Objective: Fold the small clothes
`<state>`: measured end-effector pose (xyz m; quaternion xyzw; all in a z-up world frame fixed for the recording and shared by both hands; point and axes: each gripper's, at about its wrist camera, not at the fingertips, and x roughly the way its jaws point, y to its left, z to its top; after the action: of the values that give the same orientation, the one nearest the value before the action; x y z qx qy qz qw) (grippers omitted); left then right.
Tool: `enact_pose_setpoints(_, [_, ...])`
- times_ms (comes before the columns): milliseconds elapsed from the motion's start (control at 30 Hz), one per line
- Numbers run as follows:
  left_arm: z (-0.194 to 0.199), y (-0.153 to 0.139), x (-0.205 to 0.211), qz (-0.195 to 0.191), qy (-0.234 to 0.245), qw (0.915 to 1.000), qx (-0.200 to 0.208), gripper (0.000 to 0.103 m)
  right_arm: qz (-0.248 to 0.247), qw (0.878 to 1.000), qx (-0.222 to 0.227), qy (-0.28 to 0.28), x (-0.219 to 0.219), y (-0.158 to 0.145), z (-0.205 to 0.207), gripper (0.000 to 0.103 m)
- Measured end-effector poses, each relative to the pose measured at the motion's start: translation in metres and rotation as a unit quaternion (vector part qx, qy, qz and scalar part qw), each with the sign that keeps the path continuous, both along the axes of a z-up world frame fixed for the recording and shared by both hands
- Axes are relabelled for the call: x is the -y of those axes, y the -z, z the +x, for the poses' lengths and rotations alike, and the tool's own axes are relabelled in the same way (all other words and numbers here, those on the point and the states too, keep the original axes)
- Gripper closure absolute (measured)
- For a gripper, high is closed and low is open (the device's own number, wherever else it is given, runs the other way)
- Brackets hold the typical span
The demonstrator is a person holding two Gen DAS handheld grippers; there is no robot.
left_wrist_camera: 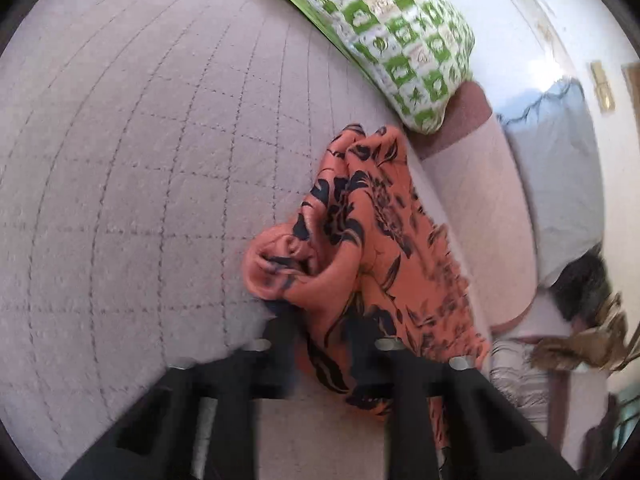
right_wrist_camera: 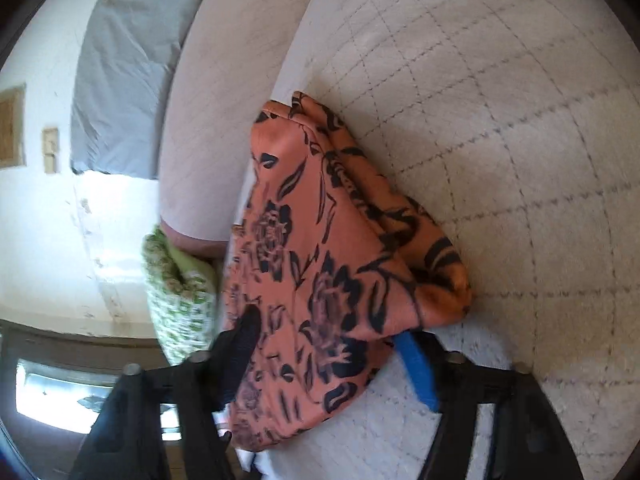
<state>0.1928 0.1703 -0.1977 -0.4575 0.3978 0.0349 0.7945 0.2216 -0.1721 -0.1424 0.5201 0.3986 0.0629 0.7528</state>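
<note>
Pinching the orange floral garment [left_wrist_camera: 360, 240] at lower centre, left gripper [left_wrist_camera: 324, 320] and right gripper [right_wrist_camera: 324, 340] are both clamping fabric on the quilted bedspread [left_wrist_camera: 140, 160].

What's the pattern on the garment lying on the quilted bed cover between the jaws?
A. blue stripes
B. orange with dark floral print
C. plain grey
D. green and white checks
B: the garment is orange with dark flowers and leaves, bunched on the pale quilted cover; the green and white checks belong to the pillow further back.
</note>
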Motion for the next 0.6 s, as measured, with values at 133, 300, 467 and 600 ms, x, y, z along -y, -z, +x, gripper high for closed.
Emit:
enact_pose_setpoints(133, [0.002, -0.005, -0.001, 0.014, 0.012, 0.9998, 0.007, 0.090, -0.009, 1.000, -0.023, -0.001, 0.002, 0.005, 0.003, 0.078])
enact_pose_setpoints(300, [-0.006, -0.009, -0.001, 0.028, 0.010, 0.9995, 0.013, 0.066, -0.075, 0.997, -0.023, -0.008, 0.002, -0.018, -0.029, 0.015])
enact_pose_setpoints(467, [-0.013, -0.002, -0.004, 0.036, -0.037, 0.9987, 0.000, 0.025, -0.098, 0.995, -0.009, 0.030, 0.015, -0.025, -0.038, 0.009])
enact_pose_setpoints(600, [-0.003, 0.000, 0.001, 0.058, -0.023, 0.9980, -0.002, 0.033, -0.121, 0.992, -0.017, -0.009, -0.007, -0.018, -0.001, 0.029])
